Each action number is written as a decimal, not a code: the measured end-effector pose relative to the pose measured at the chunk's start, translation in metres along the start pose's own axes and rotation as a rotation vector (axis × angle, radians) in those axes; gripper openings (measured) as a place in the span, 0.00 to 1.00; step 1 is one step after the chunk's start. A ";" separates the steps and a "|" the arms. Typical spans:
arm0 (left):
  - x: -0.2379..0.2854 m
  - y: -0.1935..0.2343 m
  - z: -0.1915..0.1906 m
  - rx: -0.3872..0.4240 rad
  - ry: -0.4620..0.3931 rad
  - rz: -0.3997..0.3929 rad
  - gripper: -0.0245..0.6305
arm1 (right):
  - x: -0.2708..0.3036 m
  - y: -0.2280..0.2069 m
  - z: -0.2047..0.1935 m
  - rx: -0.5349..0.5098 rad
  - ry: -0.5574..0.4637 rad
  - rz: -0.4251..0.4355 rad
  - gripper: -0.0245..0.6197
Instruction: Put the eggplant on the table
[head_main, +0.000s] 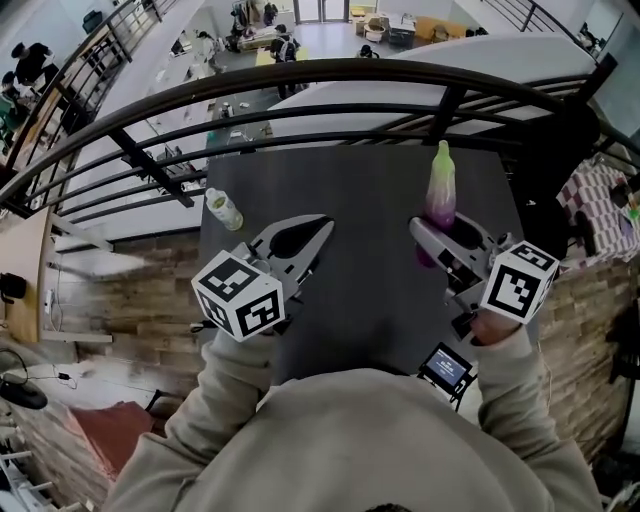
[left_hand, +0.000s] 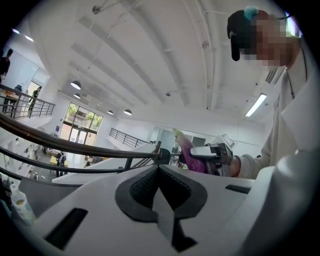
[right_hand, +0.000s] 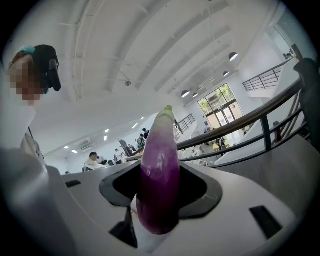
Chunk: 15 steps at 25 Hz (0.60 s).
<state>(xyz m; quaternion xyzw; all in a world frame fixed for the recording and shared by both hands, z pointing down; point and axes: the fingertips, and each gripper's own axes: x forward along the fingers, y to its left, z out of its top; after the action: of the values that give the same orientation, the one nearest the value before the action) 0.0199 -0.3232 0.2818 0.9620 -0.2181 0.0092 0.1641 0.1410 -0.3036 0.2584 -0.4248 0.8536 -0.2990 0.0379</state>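
Gripping eggplant (right_hand: 159, 170) in right gripper (head_main: 440, 232) jaws, left gripper (head_main: 322, 224) jaws closed empty, head view adds bottle (head_main: 223, 209)

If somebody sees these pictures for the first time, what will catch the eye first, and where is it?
The purple eggplant with its green tip stands out most: it points upward, clamped in the right gripper over the right side of the dark table. Next comes the left gripper, jaws together and empty, over the table's left half, and a small pale bottle near the table's left edge.
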 end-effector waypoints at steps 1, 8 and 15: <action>0.000 -0.001 0.000 0.001 -0.001 0.004 0.04 | 0.000 0.001 0.000 0.000 0.002 0.008 0.38; 0.008 -0.004 0.005 0.016 -0.009 0.026 0.04 | 0.003 -0.005 0.010 -0.012 0.010 0.049 0.38; -0.003 -0.012 0.005 0.033 -0.009 0.052 0.04 | 0.003 0.003 0.003 -0.021 0.025 0.085 0.38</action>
<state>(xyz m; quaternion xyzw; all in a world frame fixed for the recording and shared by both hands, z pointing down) 0.0219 -0.3128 0.2730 0.9586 -0.2435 0.0128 0.1470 0.1374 -0.3060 0.2548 -0.3849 0.8744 -0.2934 0.0356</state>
